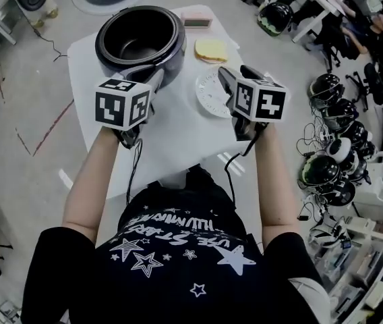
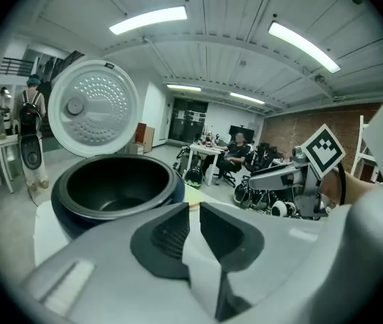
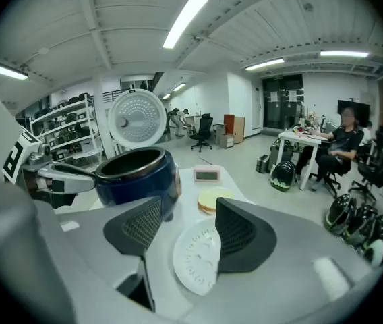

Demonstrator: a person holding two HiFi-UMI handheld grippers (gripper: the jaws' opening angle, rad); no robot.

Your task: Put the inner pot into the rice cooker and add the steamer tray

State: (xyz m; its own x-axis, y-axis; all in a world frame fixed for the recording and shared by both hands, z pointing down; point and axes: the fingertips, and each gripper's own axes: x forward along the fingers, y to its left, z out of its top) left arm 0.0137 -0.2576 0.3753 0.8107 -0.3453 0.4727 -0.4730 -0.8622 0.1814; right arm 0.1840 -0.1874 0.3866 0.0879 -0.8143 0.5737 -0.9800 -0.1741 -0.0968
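Both grippers were held over the near part of the table (image 1: 178, 137), neither touching it. Left gripper (image 2: 191, 211): fingers released, a narrow slit between the jaws, nothing in it. Right gripper (image 3: 188, 216): fingers released, jaws wide apart, empty.

The tray (image 3: 195, 258) lay flat on the table just beyond the right gripper, seen through its jaw gap. The cooker (image 1: 176, 59) stood farther out, to the left of the tray and in front of the left gripper. The pot (image 2: 114, 187) sat inside it and the lid (image 2: 94, 108) stood upright, open. Right of the cooker lay a yellow pad (image 1: 210, 49). A pink timer (image 1: 196, 21) sat at the far edge.
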